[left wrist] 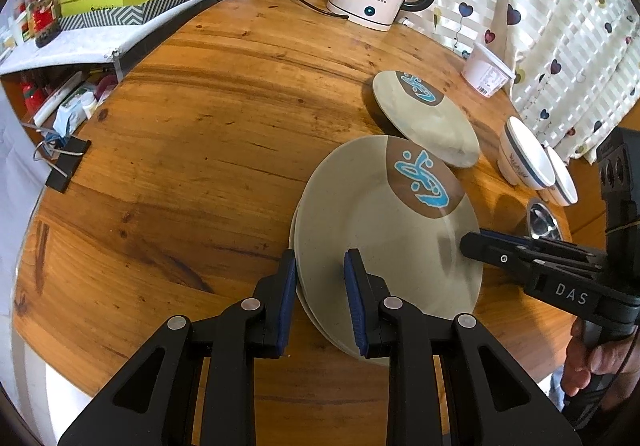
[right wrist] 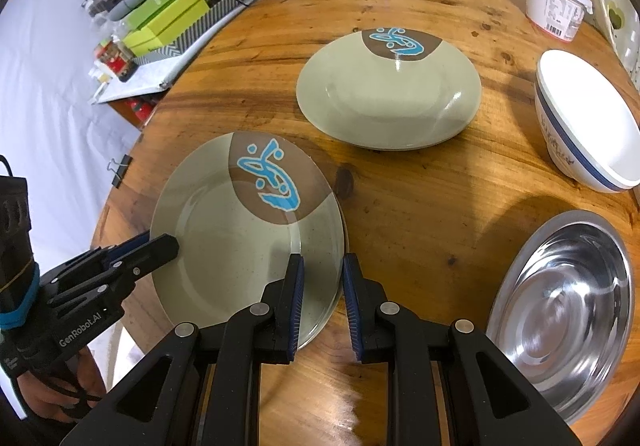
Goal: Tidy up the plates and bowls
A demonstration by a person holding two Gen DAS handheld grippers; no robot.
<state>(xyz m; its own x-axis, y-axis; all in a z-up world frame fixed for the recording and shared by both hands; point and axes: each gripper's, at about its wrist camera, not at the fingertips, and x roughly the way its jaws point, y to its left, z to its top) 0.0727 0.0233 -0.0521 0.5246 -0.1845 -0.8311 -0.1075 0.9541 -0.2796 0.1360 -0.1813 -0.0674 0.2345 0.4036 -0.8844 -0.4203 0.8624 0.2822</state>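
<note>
Plates [left wrist: 384, 246] stacked, lower one mostly hidden; left gripper [left wrist: 320, 286] and right gripper [right wrist: 322, 286] each clamp the rim.

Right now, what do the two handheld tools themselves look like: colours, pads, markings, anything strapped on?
Both are black plastic, with blue ribbed pads inside their two fingers and round silver pivot pins. The right tool carries white "DAS" lettering, with a thin cord round its body. The left tool carries white "GenRobot.AI" lettering and a blue band round its body, with black cables by the hand.
</note>
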